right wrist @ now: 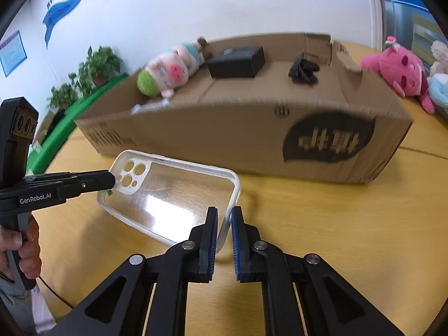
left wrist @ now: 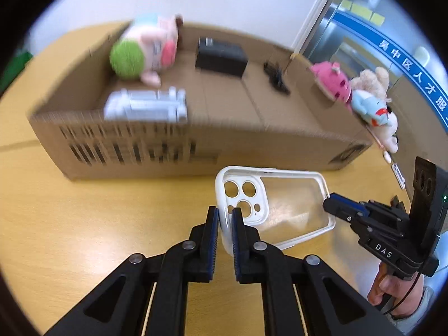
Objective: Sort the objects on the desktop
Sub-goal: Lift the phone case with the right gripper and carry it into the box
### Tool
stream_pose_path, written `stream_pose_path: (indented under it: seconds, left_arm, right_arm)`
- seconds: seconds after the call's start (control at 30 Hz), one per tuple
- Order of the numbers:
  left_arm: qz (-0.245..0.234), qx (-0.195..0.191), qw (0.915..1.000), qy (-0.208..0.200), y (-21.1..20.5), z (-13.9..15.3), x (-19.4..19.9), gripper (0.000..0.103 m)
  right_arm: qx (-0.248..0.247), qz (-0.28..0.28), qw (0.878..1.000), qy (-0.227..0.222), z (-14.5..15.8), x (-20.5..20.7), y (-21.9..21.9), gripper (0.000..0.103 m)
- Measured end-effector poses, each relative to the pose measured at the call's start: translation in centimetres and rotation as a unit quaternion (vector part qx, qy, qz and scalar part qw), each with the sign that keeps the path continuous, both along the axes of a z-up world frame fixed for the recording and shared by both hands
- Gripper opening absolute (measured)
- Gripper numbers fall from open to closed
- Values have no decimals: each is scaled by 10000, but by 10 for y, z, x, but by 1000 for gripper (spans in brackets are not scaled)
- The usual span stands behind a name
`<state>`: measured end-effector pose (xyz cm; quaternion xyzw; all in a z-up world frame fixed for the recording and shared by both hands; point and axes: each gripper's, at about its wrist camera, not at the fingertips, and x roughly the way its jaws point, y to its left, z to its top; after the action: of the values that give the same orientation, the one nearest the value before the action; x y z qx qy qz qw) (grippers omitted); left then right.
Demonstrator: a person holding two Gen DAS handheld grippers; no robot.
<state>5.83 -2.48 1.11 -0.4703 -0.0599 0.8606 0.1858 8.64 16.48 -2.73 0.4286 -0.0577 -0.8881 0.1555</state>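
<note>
I hold the phone case (left wrist: pixel 282 210) by both ends, left gripper (left wrist: pixel 224 218) and right gripper (right wrist: pixel 224 218) clamped narrow on its rim; the box (left wrist: pixel 252 145) lies just beyond, long axis crosswise.

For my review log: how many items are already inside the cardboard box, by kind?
Plush toy: 1
Black box: 1
Black clip-like item: 1
White ribbed item: 1
Total: 4

Two low, close wrist views from opposite ends of phone case (left wrist: pixel 275 210), both facing cardboard box (right wrist: pixel 252 142)
</note>
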Motion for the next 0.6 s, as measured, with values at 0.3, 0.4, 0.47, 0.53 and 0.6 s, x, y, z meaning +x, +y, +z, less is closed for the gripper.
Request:
stream_pose_path:
  seconds: [0.3, 0.4, 0.47, 0.53, 0.6]
  left_arm:
    - [-40, -57, 9967, 809, -7, 75, -19, 8]
    - [-99, -51, 9950, 995, -3, 95, -31, 8]
    - [-133, 44, 9940, 1082, -3, 108, -44, 8]
    - [-161, 80, 9935, 1126, -3, 118, -57, 8]
    - [-178, 87, 9929, 1173, -2, 128, -75, 8]
  right_arm:
    - [-56, -32, 9959, 906, 80, -9, -10, 9]
    - [37, -66, 9937, 1121, 107, -23, -10, 10]
    - [37, -83, 9925, 1218, 122, -36, -8, 11]
    - [49, -90, 9919, 1269, 136, -50, -8, 11]
    - [92, -69, 9920, 1257, 144, -65, -8, 12]
